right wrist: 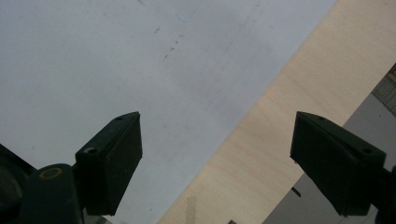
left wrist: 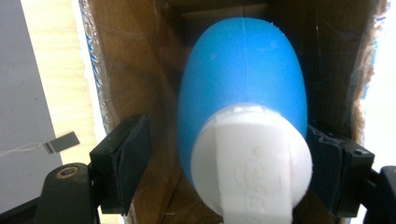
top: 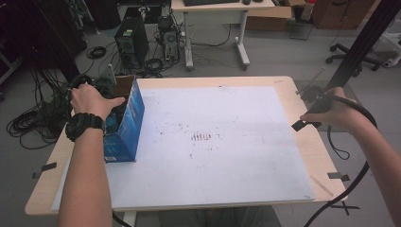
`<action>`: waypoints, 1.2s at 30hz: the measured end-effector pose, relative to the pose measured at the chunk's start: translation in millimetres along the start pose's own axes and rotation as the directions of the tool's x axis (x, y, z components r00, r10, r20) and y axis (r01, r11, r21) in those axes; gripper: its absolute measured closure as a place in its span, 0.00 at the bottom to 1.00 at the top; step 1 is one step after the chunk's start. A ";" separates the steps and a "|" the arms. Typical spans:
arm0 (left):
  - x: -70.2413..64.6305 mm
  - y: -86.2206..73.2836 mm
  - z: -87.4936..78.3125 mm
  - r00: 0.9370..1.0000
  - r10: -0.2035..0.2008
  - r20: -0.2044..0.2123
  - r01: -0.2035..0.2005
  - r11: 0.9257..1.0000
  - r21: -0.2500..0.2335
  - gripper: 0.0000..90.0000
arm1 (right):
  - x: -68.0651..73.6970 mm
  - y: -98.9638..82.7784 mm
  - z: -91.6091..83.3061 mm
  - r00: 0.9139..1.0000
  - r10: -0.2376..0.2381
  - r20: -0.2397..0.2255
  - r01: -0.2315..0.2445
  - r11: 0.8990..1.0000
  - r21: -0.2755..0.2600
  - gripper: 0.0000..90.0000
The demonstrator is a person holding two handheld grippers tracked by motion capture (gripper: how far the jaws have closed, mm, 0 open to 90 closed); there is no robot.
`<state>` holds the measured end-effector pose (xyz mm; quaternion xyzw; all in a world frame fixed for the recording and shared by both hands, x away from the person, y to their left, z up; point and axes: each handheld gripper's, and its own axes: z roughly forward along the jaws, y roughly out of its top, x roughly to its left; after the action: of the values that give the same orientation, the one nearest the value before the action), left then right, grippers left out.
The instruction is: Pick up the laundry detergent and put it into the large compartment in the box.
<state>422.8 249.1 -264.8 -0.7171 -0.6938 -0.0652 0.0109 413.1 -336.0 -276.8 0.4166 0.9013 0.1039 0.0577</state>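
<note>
Left gripper reaches into the blue carton at the tabletop's left edge; its jaws stand spread, clear of the blue bottle. The bottle's white cap faces the camera, its long axis running deeper into the carton. Right gripper hovers, jaws wide and empty, over the white sheet's edge.

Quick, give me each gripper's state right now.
Left gripper: open, jaws astride the blue bottle inside the box.
Right gripper: open, holding nothing.
</note>
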 end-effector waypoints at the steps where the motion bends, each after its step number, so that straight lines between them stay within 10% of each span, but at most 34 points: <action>1: -0.2 -0.2 -1.1 1.000 0.000 -0.001 0.000 1.000 -0.002 0.25 | 0.0 0.0 0.0 1.000 0.000 0.000 0.000 1.000 0.000 0.19; 36: -8.5 -6.2 -46.0 0.999 0.034 0.002 -0.034 0.998 -0.051 0.20 | 3.6 1.0 -3.4 1.000 -0.006 0.000 0.006 1.000 -0.010 0.19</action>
<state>412.8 236.0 -220.6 -0.7289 -0.6796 -0.0817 -0.0073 410.9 -333.1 -273.4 0.4135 0.9021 0.1080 0.0599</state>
